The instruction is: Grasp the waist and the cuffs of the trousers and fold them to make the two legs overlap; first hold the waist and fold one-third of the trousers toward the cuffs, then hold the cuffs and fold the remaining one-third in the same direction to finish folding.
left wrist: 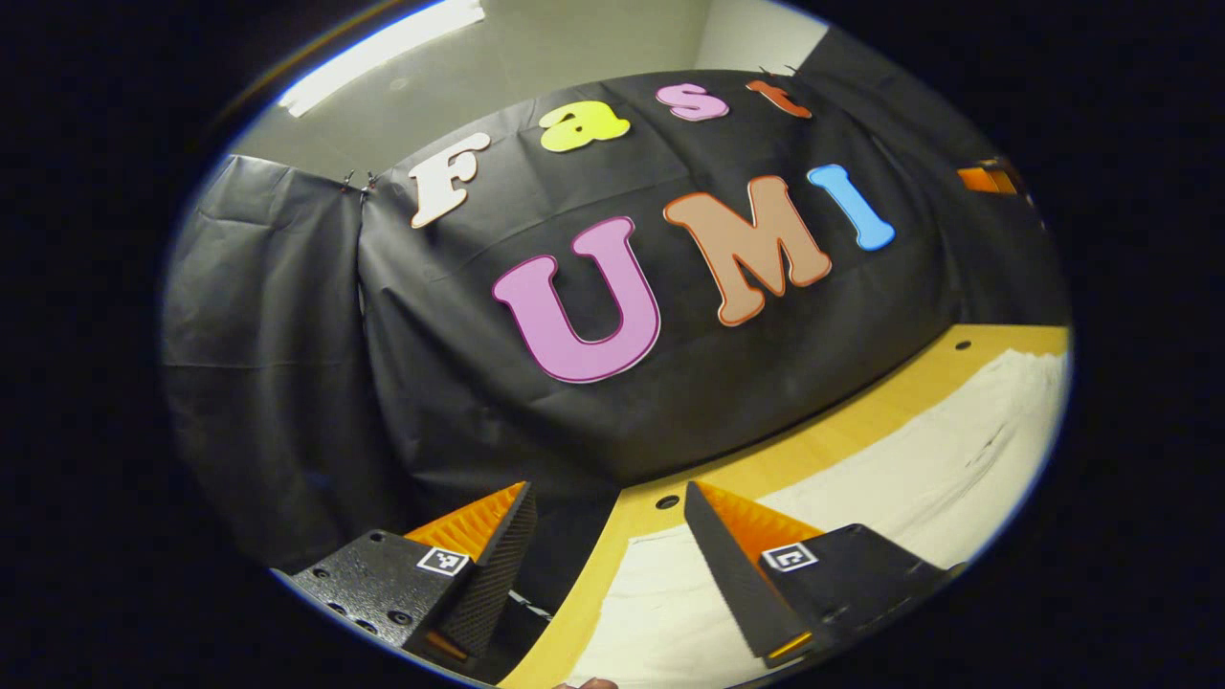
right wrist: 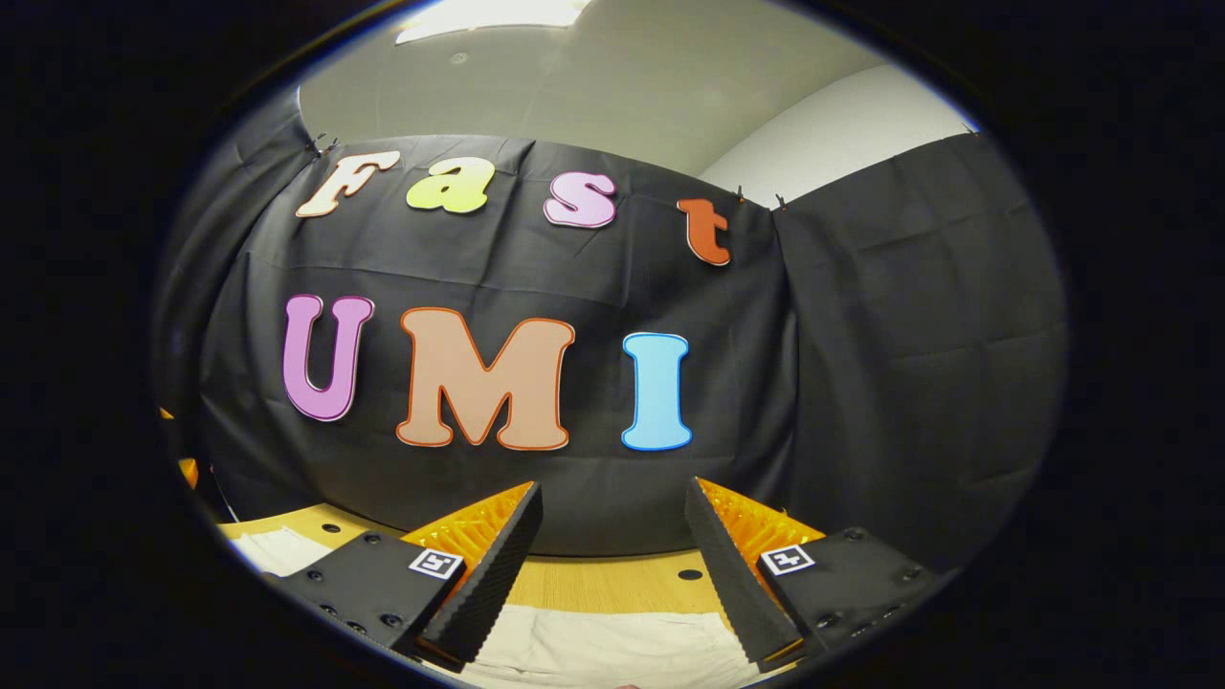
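Cream trousers (left wrist: 890,478) on wooden table (left wrist: 766,469), both grippers gaping

Black cloth wall (right wrist: 909,316), wooden table (left wrist: 823,431) (holed), ceiling light (left wrist: 383,53) overhead.

We see the left gripper (left wrist: 608,545) and the right gripper (right wrist: 612,550) both held above the tabletop (left wrist: 794,450), jaws apart with nothing between them. The trousers (left wrist: 919,469) lie flat along the tabletop — no raised obstacle on them. The black cloth wall (right wrist: 593,277) closes off the far edge, apparently just behind it.
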The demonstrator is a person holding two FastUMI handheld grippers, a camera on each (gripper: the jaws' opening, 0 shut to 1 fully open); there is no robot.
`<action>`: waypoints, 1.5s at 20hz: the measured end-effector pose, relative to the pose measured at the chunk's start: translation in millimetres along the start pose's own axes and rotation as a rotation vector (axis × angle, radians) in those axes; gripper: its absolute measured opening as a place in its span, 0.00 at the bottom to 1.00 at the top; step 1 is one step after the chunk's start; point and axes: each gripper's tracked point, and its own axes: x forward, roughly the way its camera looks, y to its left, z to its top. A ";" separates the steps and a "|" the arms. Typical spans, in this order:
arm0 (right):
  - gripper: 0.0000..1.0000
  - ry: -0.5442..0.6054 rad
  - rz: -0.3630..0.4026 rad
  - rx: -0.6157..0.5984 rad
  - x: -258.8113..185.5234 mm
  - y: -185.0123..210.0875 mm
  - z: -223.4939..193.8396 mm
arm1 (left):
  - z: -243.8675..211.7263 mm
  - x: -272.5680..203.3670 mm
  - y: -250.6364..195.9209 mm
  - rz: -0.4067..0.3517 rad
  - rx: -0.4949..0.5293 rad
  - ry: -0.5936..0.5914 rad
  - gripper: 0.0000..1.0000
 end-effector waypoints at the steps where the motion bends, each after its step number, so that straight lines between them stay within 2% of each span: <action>1: 0.97 0.003 -0.001 -0.001 -0.2 -1.7 -2.3 | -9.1 -0.6 -3.7 -0.015 0.032 0.015 0.96; 9: 0.97 0.059 0.006 -0.006 -4.3 -3.0 -27.2 | -76.2 -28.6 -27.4 -0.177 0.276 0.104 0.96; 16: 0.97 0.069 0.012 -0.032 -12.8 -5.3 -42.6 | -140.5 -56.7 -63.4 -0.370 0.483 0.197 0.96; 26: 0.97 0.094 -0.008 -0.048 -14.1 -23.4 -57.5 | -198.6 -98.8 -75.0 -0.612 0.729 0.278 0.96; 30: 0.96 0.102 -0.012 -0.048 -14.7 -28.3 -61.9 | -222.3 -116.2 -76.7 -0.717 0.803 0.349 0.96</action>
